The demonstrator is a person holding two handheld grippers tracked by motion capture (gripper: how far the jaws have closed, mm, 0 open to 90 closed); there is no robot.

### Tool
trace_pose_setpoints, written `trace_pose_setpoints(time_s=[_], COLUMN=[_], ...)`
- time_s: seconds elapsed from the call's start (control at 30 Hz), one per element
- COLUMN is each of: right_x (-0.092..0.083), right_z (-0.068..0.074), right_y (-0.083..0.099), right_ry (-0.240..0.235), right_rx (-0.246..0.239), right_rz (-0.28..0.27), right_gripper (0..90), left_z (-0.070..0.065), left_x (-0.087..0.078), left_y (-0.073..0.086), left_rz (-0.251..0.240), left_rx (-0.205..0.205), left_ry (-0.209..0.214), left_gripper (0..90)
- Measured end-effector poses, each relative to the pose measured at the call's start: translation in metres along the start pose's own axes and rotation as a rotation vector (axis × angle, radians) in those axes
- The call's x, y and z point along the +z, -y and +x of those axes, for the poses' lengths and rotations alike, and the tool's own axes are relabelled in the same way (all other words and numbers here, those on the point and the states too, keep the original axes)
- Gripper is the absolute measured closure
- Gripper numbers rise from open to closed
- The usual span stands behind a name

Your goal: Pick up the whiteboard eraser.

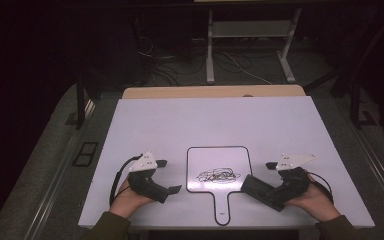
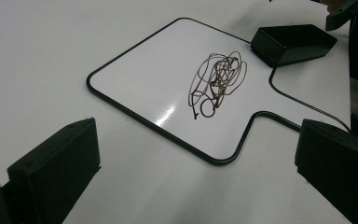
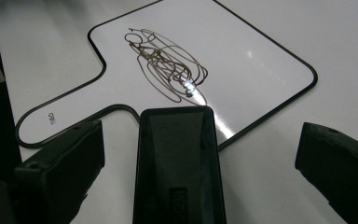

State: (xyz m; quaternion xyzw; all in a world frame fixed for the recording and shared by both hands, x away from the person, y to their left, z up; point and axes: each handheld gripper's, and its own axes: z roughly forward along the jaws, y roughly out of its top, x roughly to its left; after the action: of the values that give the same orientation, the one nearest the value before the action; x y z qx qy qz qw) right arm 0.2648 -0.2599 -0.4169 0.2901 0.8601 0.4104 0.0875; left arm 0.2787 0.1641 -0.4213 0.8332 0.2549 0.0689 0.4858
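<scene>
black grippers — left gripper (image 1: 161, 176), right gripper (image 1: 261, 174) — grey three-cornered top plates, trailing black cables, olive sleeves.

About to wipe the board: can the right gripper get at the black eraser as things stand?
Probably yes. The black eraser lies between the right gripper's open jaws, its far end overlapping the edge of the whiteboard, and nothing sits between the jaws and the eraser.

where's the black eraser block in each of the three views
High view: the eraser lies right of centre near the bottom, at the whiteboard's lower right corner, by the right gripper.
Left gripper view: eraser at upper right, past the board's far edge.
Right gripper view: eraser at bottom centre, between the jaws.
Shared landmark: the scribble on the board.
</scene>
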Motion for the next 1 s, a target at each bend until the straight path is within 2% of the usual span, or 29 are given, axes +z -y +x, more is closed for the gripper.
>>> trace_pose_setpoints(time_s=[0.47, 0.53, 0.63, 1.0], right_x=[0.004, 0.004, 0.005, 0.010], right_z=[0.005, 0.005, 0.006, 0.007], right_y=[0.004, 0.005, 0.006, 0.008], right_ry=[-0.007, -0.013, -0.017, 0.002], right_rx=[-0.011, -0.017, -0.024, -0.031], right_rz=[0.064, 0.078, 0.089, 0.138], right_gripper=[0.1, 4.6, 4.6, 7.3], left_z=[-0.001, -0.001, -0.002, -0.003], left_x=[-0.002, -0.001, 0.000, 0.002], left_y=[-0.001, 0.000, 0.000, 0.001], left_rz=[-0.008, -0.005, -0.004, 0.003], left_rx=[-0.001, 0.000, 0.000, 0.002], left_ry=[-0.003, 0.000, 0.002, 0.007], left_gripper=[0.0, 0.0, 0.0, 0.0])
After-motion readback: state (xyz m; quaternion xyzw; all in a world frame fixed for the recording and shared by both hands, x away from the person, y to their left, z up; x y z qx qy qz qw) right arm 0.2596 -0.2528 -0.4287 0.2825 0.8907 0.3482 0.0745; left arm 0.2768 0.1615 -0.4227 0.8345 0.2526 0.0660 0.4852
